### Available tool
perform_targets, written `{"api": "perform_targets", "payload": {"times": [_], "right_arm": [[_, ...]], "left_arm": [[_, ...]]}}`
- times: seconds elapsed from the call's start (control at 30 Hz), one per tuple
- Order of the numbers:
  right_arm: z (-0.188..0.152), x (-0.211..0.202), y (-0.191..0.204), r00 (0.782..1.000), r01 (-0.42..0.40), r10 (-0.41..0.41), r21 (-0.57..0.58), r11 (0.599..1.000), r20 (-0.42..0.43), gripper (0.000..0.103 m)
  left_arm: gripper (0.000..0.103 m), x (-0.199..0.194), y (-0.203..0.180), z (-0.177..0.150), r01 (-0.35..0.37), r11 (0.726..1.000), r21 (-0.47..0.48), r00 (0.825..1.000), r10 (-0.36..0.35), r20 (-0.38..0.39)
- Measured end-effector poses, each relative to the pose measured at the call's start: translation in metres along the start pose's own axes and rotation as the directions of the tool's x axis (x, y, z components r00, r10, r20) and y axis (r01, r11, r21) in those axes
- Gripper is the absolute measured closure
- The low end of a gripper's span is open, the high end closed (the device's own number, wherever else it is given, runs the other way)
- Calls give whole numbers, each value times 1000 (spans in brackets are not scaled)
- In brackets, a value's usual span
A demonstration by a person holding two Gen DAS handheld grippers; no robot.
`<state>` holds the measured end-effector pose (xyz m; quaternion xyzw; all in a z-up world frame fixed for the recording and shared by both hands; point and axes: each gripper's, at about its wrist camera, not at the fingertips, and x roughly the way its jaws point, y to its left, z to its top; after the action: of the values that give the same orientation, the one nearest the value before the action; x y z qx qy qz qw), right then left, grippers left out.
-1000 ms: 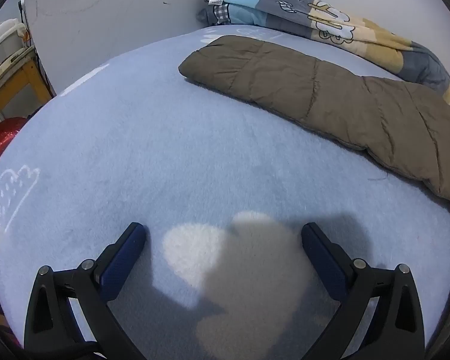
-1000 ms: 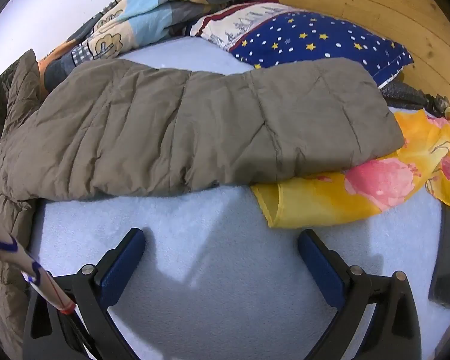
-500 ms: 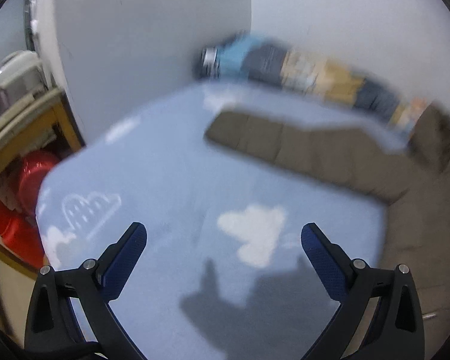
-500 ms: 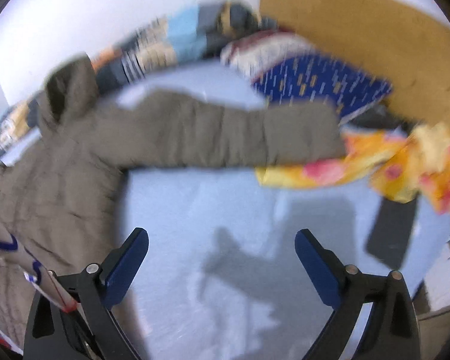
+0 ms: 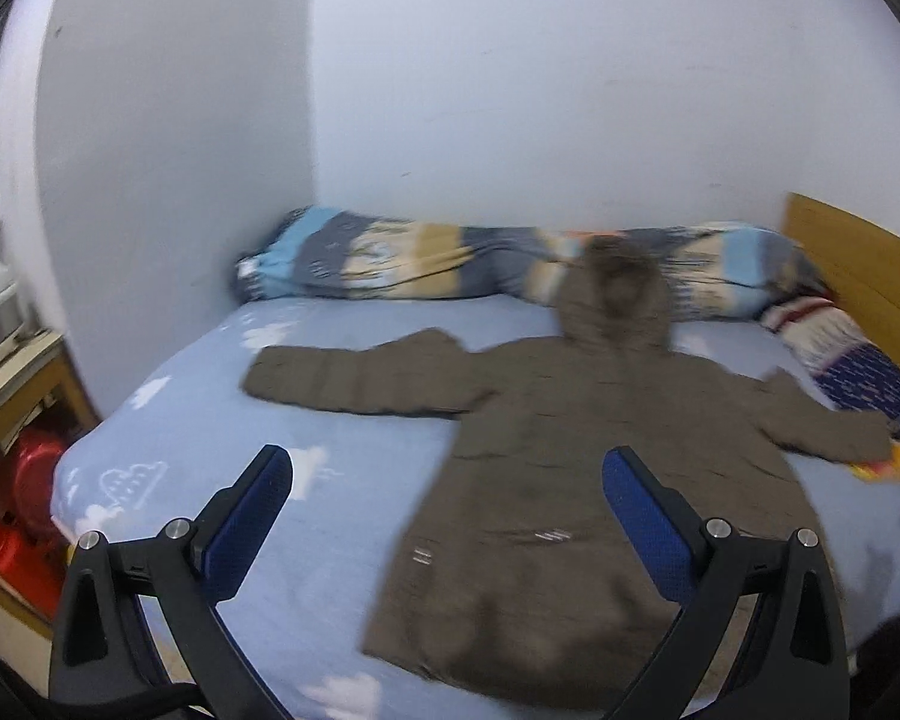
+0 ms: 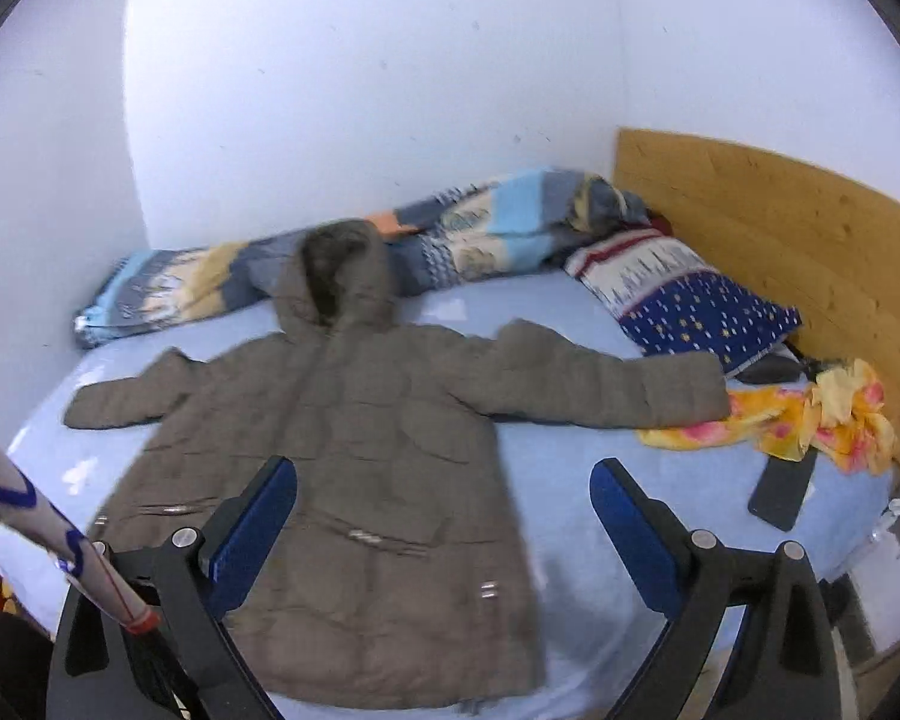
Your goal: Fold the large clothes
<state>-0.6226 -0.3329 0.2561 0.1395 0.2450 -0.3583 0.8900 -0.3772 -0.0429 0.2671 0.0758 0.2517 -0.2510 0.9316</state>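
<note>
Folding begins with a sleeve, judging from how the garment lies. Left wrist view: the left gripper [image 5: 447,504] is released, jaws spread wide and holding nothing, raised above the near edge of the bed [image 5: 168,420]. The brown hooded coat [image 5: 558,468] lies flat and face-down or face-up (blur prevents telling), hood toward the rolled quilt [image 5: 402,264] at the wall, both sleeves spread outward. The left-hand sleeve [image 5: 354,381] rests on bare sheet, well apart from the quilt. Approach this sleeve at its cuff, pinch both fabric layers, and carry it across the body without dragging the torso.

Right wrist view: the right gripper [image 6: 444,510] is likewise released and empty, above the hem side of the coat. The right-hand sleeve [image 6: 606,390] ends with its cuff touching or overlapping the yellow floral cloth [image 6: 798,414], near the star-patterned pillow [image 6: 690,300]. Grasp only the cuff here; the padding is thick, so a deep bite is likely needed. Keep clear of the dark flat object [image 6: 780,492] beside the cloth.
</note>
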Motion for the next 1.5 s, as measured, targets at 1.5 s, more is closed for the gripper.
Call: {"api": "perform_targets", "payload": {"times": [1.5], "right_arm": [[-28, 3, 80, 995, -82, 72, -146, 986, -72, 3]], "left_arm": [[0, 0, -73, -40, 72, 996, 54, 994, -68, -87]]}}
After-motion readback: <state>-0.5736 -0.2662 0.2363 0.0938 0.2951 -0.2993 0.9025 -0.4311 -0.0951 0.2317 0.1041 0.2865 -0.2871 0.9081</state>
